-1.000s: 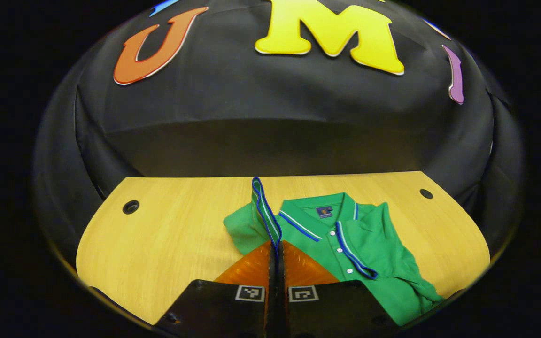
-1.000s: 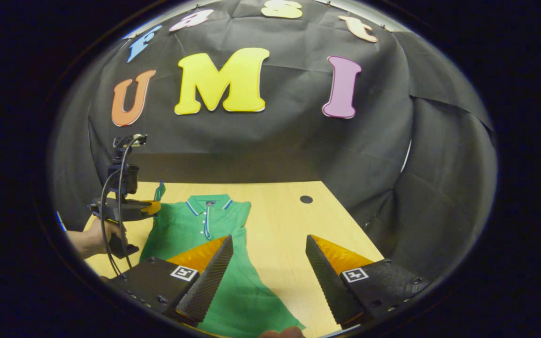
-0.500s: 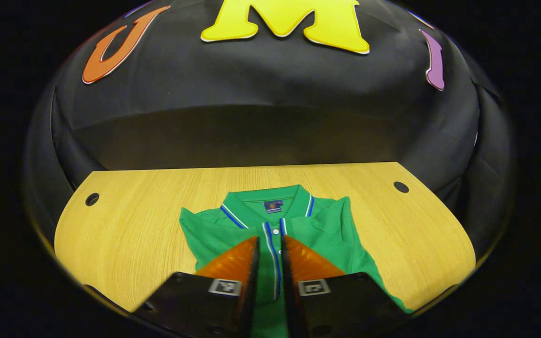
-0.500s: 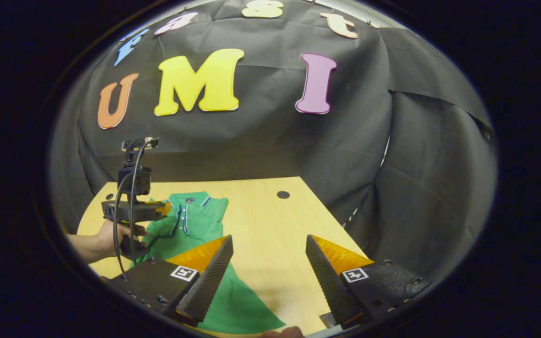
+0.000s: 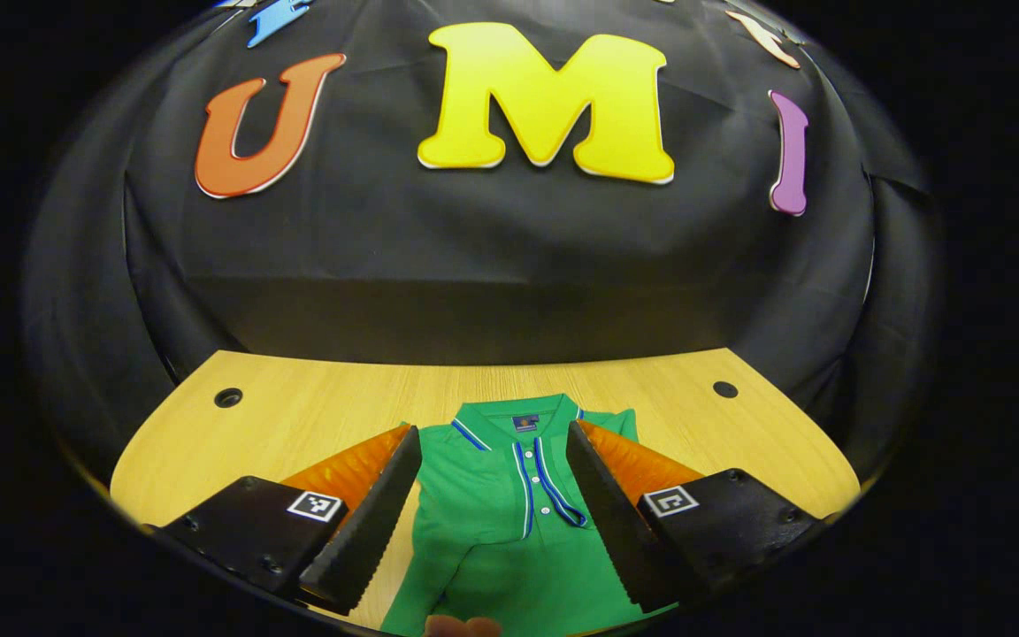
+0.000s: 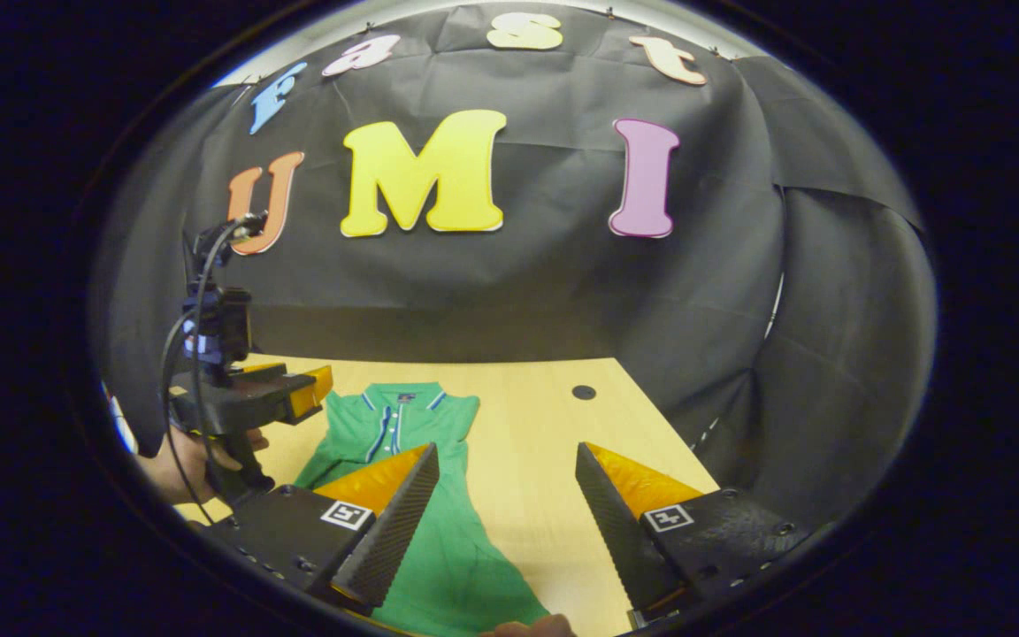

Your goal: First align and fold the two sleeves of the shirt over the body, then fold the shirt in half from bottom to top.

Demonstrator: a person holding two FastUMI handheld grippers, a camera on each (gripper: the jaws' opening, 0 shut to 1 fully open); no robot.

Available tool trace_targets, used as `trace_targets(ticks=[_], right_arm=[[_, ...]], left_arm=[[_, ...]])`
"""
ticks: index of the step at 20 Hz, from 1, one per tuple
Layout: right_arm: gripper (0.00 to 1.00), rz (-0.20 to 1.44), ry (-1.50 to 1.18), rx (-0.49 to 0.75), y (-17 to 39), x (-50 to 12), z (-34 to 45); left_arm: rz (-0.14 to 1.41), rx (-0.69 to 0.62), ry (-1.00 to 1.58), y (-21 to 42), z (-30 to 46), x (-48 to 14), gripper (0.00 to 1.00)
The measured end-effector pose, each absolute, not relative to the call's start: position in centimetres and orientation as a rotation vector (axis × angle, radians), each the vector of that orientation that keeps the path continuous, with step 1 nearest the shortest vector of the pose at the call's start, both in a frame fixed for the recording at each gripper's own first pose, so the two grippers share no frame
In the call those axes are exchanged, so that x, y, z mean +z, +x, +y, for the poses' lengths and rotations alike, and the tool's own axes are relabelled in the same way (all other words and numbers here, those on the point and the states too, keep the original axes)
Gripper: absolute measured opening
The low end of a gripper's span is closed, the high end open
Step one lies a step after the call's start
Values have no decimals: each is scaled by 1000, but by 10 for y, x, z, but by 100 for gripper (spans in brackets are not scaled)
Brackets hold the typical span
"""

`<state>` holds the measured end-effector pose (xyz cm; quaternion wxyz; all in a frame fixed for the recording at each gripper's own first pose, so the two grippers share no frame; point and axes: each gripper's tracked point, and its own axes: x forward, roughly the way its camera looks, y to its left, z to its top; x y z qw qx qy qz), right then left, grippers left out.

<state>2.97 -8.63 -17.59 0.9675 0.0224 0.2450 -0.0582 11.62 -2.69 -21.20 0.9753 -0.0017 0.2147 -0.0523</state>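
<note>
Left gripper view showed the green polo shirt (image 5: 509,495) lying flat on the wooden table (image 5: 297,416), collar toward 12 o'clock, both sleeves folded in over the body and the placket running down the middle. One second earlier the left sleeve stood pinched upright between clenched fingers; half a second earlier the fingers were nearly together over the placket. At this moment the left gripper (image 5: 492,451) was released, its fingers spread wide to either side of the collar, holding nothing.

In the right gripper view the shirt (image 6: 403,442) lay at 10 o'clock from the right gripper (image 6: 507,460), which was spread wide and empty above the table (image 6: 527,416), as in both earlier frames. The left gripper (image 6: 306,394), held by a hand (image 6: 195,456), hovered at 9 o'clock, beside the shirt's shoulder.
</note>
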Motion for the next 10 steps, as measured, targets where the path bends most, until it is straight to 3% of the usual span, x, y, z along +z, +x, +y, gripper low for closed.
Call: trace_targets(ticks=[6,10], right_arm=[[97,444,40,-34,28,-159,-60],[97,454,26,4,10,-162,-59]], left_arm=[[335,-81,-1,49,13,-143,100],[359,-57,-47,6,36,-139,100]])
